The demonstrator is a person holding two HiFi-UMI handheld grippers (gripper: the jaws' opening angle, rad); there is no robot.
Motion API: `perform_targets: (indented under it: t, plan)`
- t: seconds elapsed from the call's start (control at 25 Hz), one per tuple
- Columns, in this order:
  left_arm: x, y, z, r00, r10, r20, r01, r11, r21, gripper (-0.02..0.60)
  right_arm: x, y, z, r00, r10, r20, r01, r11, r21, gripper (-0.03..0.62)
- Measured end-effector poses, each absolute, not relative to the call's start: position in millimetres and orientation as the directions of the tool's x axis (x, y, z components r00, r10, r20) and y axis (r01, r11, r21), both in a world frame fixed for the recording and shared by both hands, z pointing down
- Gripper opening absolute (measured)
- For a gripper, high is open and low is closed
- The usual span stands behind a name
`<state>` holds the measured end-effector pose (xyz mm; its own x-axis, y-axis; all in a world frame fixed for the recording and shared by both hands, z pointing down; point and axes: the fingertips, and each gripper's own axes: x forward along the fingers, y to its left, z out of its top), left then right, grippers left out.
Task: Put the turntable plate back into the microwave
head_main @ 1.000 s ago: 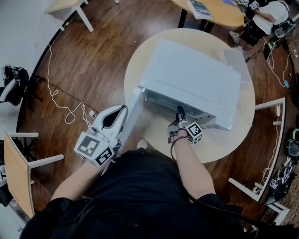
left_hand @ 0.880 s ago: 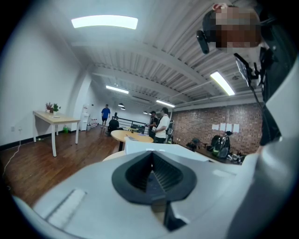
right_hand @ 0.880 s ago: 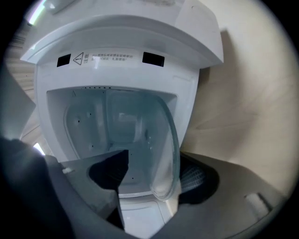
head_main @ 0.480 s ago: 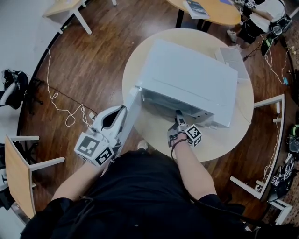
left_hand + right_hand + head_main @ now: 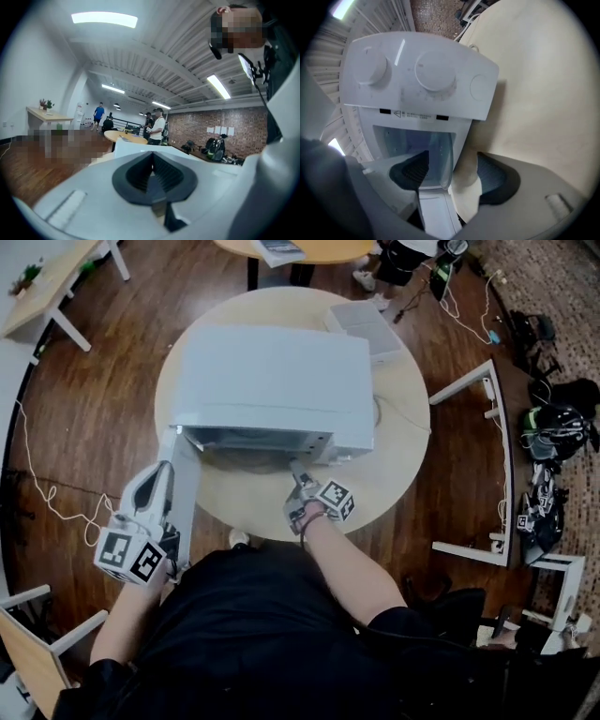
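Observation:
The white microwave (image 5: 272,381) stands on the round table (image 5: 403,456) with its door (image 5: 183,493) swung open to the left. In the right gripper view the clear glass turntable plate (image 5: 438,150) shows inside the open cavity, below the panel with two knobs (image 5: 422,75). My right gripper (image 5: 300,470) is at the cavity mouth. Its jaws stand open (image 5: 452,176), and the plate's rim shows in the gap without either pad pressing on it. My left gripper (image 5: 159,479) hangs beside the open door, shut and empty (image 5: 152,180).
A flat white box (image 5: 366,329) lies on the table behind the microwave. A white metal frame (image 5: 478,465) stands to the right, and another table (image 5: 309,249) beyond. Several people stand far off in the left gripper view.
The head view has swung, so the microwave now sits further left in the picture. My right gripper stays at the cavity mouth, slightly drawn back. The left gripper stays by the door.

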<state>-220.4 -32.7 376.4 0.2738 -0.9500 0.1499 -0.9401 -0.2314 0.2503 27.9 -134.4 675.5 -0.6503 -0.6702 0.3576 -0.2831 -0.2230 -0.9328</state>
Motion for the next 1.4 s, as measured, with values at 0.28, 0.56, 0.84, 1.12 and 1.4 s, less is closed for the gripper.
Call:
perform_targets:
  t: [0.28, 0.56, 0.84, 1.12, 1.4]
  plan:
    - [-194.2, -53.4, 387.5, 0.344, -0.929, 0.136, -0.912, -0.296, 0.283, 0.006, 94.9, -122.4, 644.2, -0.625, -0.705, 0.335, -0.337, -0.143, -0.931, 0.31]
    - [-171.9, -70.8, 407.5, 0.418, -0.896, 0.151, -0.885, -0.363, 0.293, 0.006, 142.3, -105.3, 599.3, -0.603, -0.737, 0.305, -0.435, -0.016, -0.9, 0.069]
    - [-160.2, -88.0, 417.5, 0.451, -0.878, 0.161, -0.876, -0.4, 0.268, 0.006, 136.2, -114.9, 553.5, -0.634, -0.738, 0.231, -0.506, 0.17, -0.846, 0.003]
    - [-105.4, -107.1, 483.8, 0.541, -0.81, 0.227, -0.834, -0.481, 0.27, 0.006, 183.0, -98.3, 583.3, -0.502, -0.777, 0.38, -0.768, 0.198, -0.61, 0.002]
    - [-128.0, -116.3, 477.1, 0.424, -0.883, 0.202, -0.9, -0.386, 0.2, 0.006, 118.4, -136.2, 582.8, -0.641, -0.712, 0.285, -0.719, 0.428, -0.547, 0.002]
